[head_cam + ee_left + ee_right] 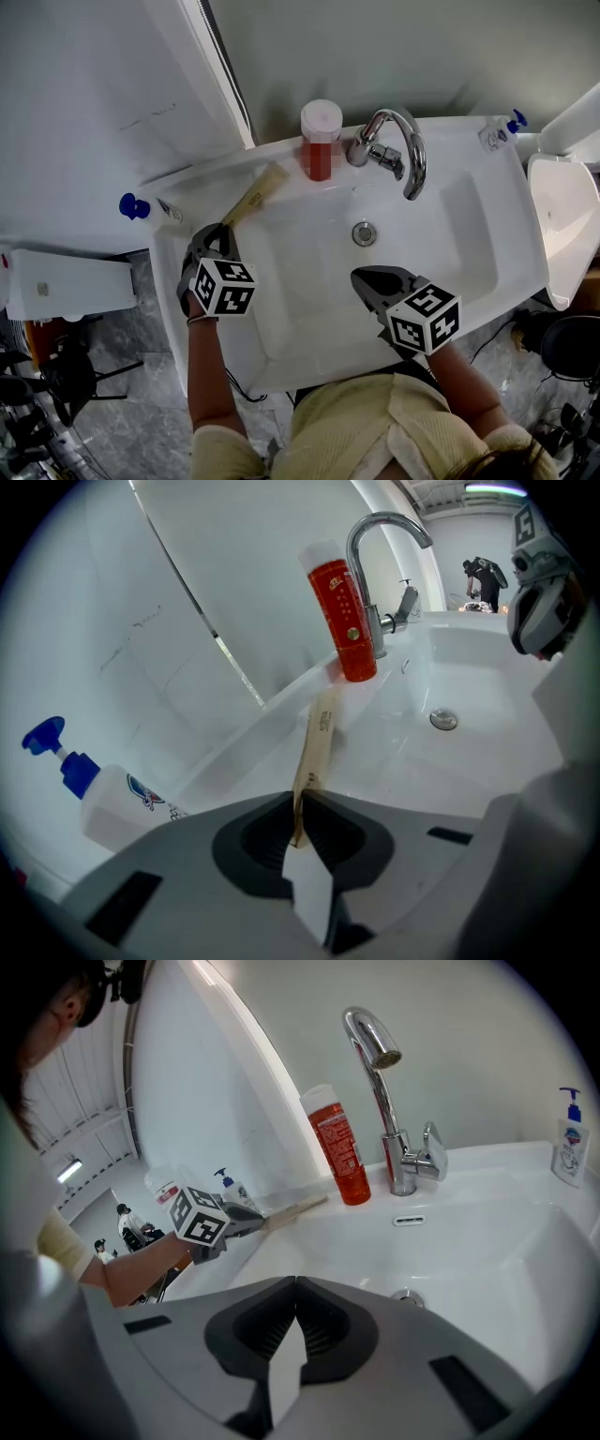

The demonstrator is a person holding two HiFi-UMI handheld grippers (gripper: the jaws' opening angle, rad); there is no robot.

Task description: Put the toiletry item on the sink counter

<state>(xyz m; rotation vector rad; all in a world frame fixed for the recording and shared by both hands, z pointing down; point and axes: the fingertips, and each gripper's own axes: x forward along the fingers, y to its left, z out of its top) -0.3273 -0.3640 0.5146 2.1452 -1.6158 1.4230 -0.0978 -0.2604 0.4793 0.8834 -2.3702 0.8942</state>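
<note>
The left gripper (221,231) has its jaws pinched shut on the near end of the toiletry item (255,195), a slim tan packet; only the very tail is clamped, so most of its length sticks out free ahead of the jaws. Seen from above the person, the packet runs from the gripper towards one o'clock, along the back-left stretch of the sink counter (202,183); its far tip reaches the ledge just beside the red bottle (321,150), though I cannot tell whether it touches the surface or hangs a little above it. Holding it by the end and low seems sensible to me; the packet can be laid flat along the narrow ledge rather than dropped, and it would be less likely to slide into the basin (441,244).

The red bottle stands upright at twelve o'clock with the tap (394,150) just to its right; a blue-pump bottle (150,208) lies at nine o'clock, near the gripper's hand, so the free strip of ledge is between those two.

The right gripper (360,277) hovers over the basin at about five o'clock from the drain (364,232); its jaws are closed together with nothing between them. I judge that it is simply parked clear of the work; the remaining step is to settle the packet and release it.
</note>
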